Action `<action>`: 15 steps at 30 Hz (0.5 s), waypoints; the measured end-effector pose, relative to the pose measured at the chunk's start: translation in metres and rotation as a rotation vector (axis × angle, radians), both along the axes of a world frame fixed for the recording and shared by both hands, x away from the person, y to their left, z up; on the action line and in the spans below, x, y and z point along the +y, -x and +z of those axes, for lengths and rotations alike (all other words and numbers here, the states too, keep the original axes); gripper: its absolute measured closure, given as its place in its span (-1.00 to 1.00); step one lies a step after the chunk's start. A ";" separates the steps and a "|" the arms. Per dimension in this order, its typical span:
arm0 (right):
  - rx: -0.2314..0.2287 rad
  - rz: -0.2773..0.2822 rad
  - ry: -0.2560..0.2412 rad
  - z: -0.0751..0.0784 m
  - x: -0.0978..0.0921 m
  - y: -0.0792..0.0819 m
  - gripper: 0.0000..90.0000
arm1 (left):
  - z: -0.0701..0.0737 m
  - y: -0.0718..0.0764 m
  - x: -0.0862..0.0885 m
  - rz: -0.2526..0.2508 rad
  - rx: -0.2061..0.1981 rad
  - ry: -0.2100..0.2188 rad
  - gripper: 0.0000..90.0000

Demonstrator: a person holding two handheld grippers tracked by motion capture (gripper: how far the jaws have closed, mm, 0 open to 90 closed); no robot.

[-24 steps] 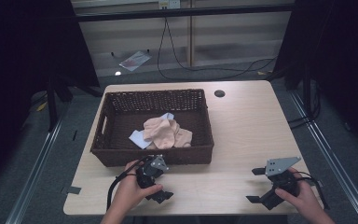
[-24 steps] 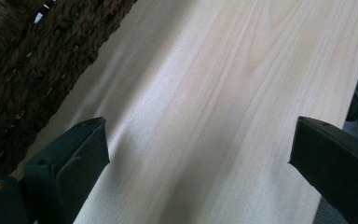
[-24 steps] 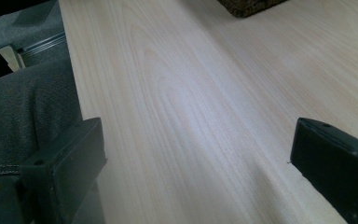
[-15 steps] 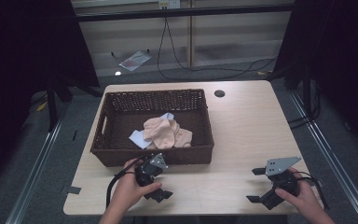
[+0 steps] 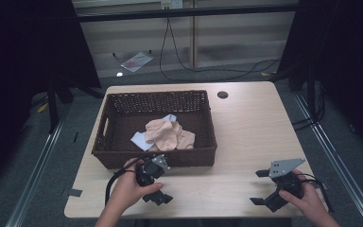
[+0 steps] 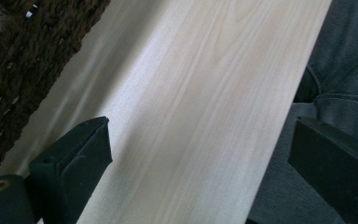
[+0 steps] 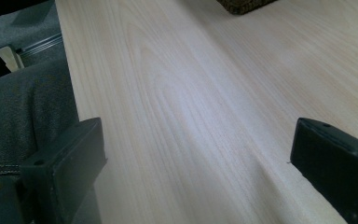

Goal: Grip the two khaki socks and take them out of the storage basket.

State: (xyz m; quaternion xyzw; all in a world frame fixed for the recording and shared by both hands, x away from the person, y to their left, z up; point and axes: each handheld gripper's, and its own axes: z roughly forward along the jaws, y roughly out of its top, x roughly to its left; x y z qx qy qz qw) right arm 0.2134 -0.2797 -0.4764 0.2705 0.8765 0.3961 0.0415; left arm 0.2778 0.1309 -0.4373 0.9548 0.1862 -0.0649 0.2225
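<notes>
A dark brown wicker basket (image 5: 123, 156) stands on the left half of the pale wooden table (image 5: 250, 123). A crumpled peach cloth (image 5: 168, 133) lies inside it, on top of a white cloth (image 5: 139, 139). My left gripper (image 5: 164, 182) rests on the table just in front of the basket's near wall, open, with bare wood between its jaws (image 6: 200, 154). The woven basket wall (image 6: 23, 60) rises at the upper left of the left gripper view. My right gripper (image 5: 257, 187) sits near the front right of the table, open and holding nothing (image 7: 200, 154).
The table's front edge runs close under both grippers, with the person's grey trouser leg (image 6: 340, 70) beyond it. A round cable hole (image 5: 222, 94) is at the table's back. Cables and a paper (image 5: 134, 60) lie on the floor behind.
The left hand has shifted very slightly on its gripper. The right gripper and the basket's contents have stayed where they were.
</notes>
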 end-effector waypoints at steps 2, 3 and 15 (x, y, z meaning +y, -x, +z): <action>0.001 0.000 0.000 0.000 0.000 0.000 -0.94 | 0.002 -0.001 0.000 0.005 0.015 -0.002 -0.87; 0.001 0.000 0.000 0.000 0.000 0.000 -0.94 | 0.003 -0.001 0.000 -0.002 0.025 -0.003 -0.87; 0.002 -0.002 -0.002 0.001 0.000 0.001 -0.94 | 0.032 -0.012 0.000 -0.018 0.066 -0.027 -0.88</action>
